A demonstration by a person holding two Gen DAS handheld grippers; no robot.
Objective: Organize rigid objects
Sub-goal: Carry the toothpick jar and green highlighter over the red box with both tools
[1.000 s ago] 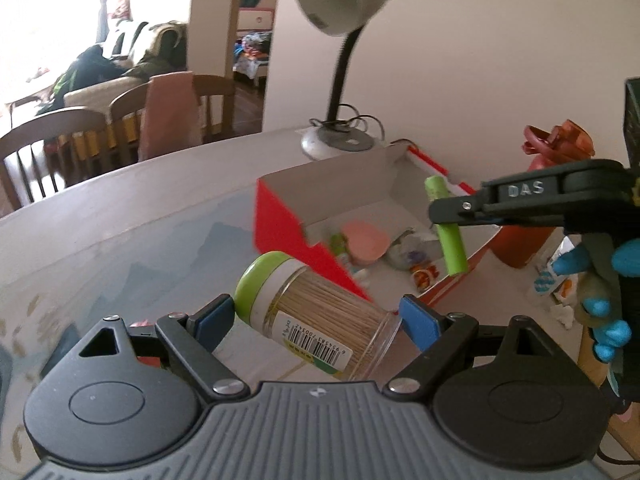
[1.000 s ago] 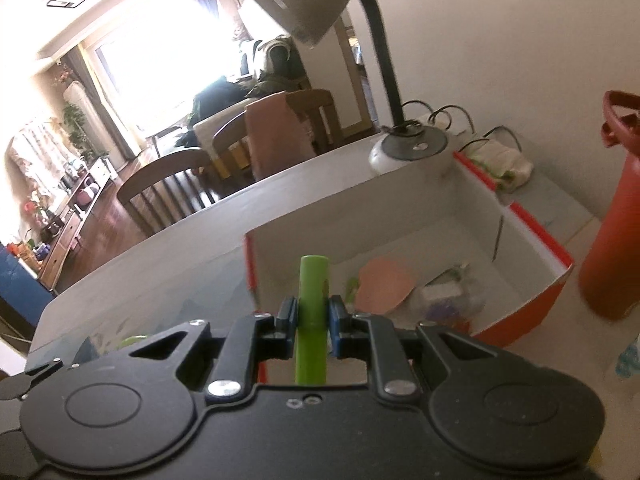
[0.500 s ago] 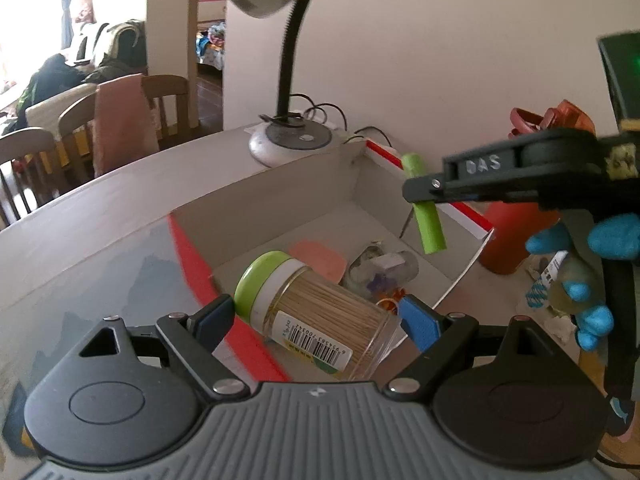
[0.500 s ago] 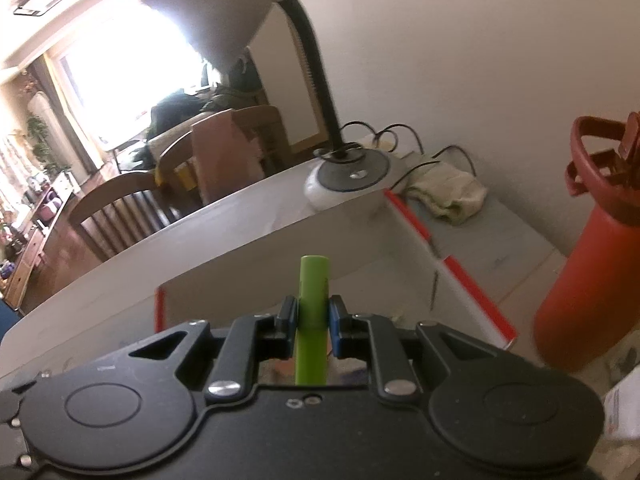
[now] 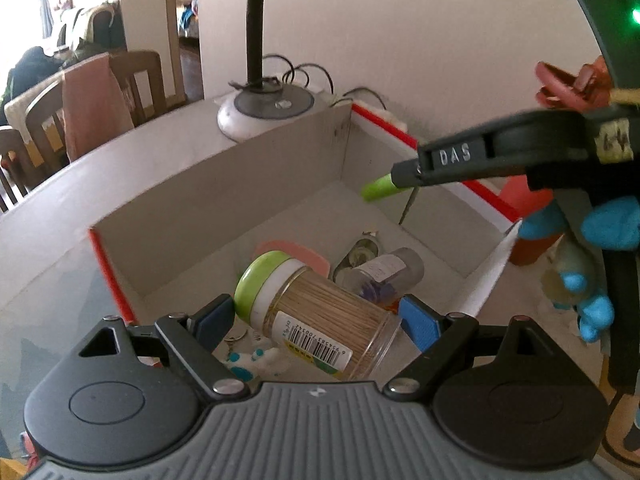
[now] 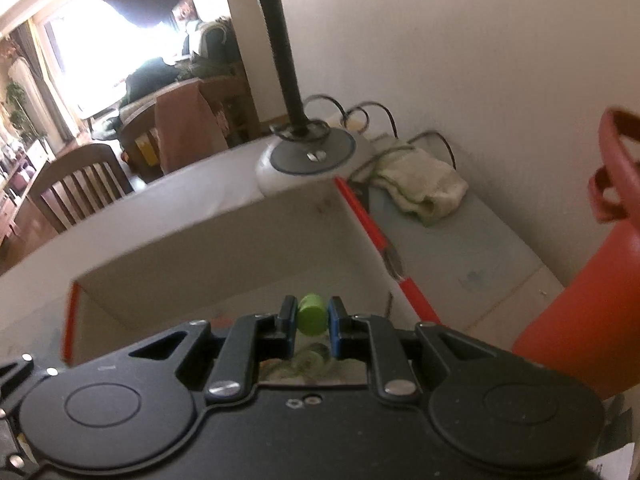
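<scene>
A desk lamp base (image 5: 266,109) with a black gooseneck stands on the grey table (image 5: 48,208), cables coiled behind it by the white wall (image 6: 460,40). A crumpled pale cloth (image 6: 420,188) lies near it. Beyond the table stand wooden chairs (image 6: 76,184), 1 draped with pink fabric (image 5: 94,104).

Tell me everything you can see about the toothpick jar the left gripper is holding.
The toothpick jar is a clear plastic cylinder packed with pale wooden toothpicks, closed by a lime-green lid over a white collar. A label with a barcode wraps its lower side. It lies tilted, lid toward the far left, gripped between the blue pads of the left gripper. It hangs over the open red-and-white box, above the small items already lying inside.
</scene>
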